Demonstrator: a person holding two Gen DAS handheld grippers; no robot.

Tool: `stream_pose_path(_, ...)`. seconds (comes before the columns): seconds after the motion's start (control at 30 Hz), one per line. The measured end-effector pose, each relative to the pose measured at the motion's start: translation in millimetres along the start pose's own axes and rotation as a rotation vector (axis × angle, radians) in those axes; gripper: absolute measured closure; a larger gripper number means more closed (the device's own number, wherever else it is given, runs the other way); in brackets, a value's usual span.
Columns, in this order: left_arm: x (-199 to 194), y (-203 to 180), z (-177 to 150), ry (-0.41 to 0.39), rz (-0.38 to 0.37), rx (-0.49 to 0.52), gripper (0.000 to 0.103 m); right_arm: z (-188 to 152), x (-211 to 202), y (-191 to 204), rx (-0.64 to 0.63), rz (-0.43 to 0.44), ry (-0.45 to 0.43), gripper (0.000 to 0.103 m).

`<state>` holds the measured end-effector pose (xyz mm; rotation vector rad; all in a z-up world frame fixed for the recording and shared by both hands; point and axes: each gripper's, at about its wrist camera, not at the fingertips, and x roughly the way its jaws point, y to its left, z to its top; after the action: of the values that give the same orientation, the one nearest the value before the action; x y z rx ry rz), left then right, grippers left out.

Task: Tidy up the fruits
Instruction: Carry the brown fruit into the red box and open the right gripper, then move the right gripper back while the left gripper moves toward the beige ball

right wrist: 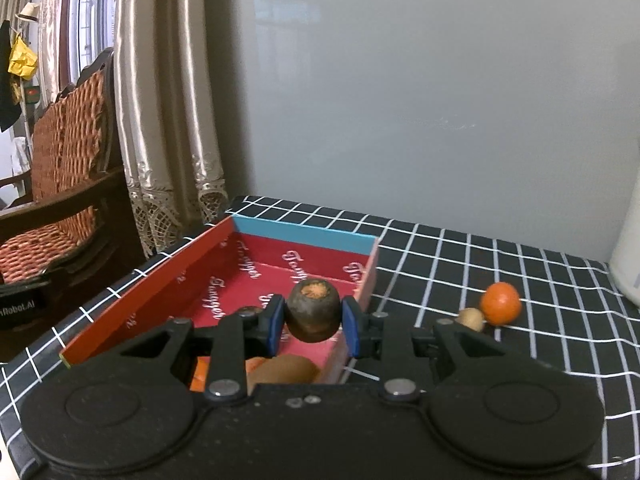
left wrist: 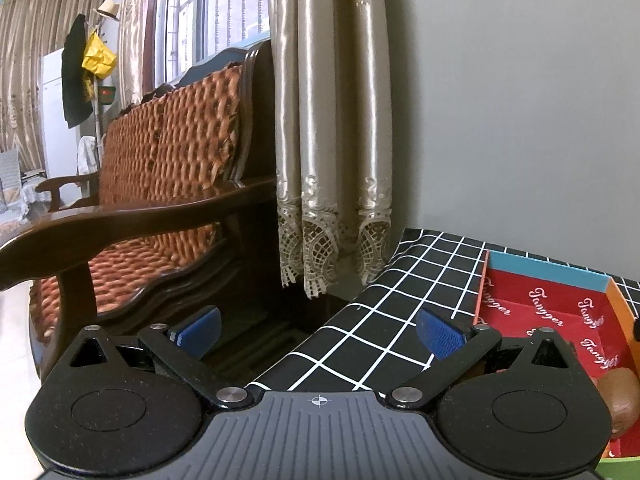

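My right gripper (right wrist: 309,322) jaws grasp a dark round fruit (right wrist: 314,311) across its middle; firm, light, likely slippery. Left gripper (left wrist: 318,334) jaws released.

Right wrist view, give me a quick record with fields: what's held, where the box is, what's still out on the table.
held: dark brown fruit clamped in the right gripper, above the box
box: red tray with a blue far wall, on the checked tablecloth
in box: a brown fruit, something orange beside it
outside box: orange and small tan ball, touching
left gripper: open, empty
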<state>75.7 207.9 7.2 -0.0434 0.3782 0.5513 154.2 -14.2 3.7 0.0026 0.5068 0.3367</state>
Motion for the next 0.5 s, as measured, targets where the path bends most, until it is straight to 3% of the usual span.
stream_pose_path(0.3, 0, 2, -1, 0.001, -0.004, 0.008, 0.000, -2, 15, 12, -0.001, 0.013, 0.019, 0.074)
stream_pose_path(0.43, -1, 2, -1, 0.002, -0.008, 0.006, 0.000, -5, 14, 10, 0.002, -0.001, 0.000, 0.051)
stream_pose_path(0.5, 0, 1, -2, 0.002, -0.010, 0.008, 0.000, -3, 6, 7, 0.017, -0.001, -0.034, 0.049)
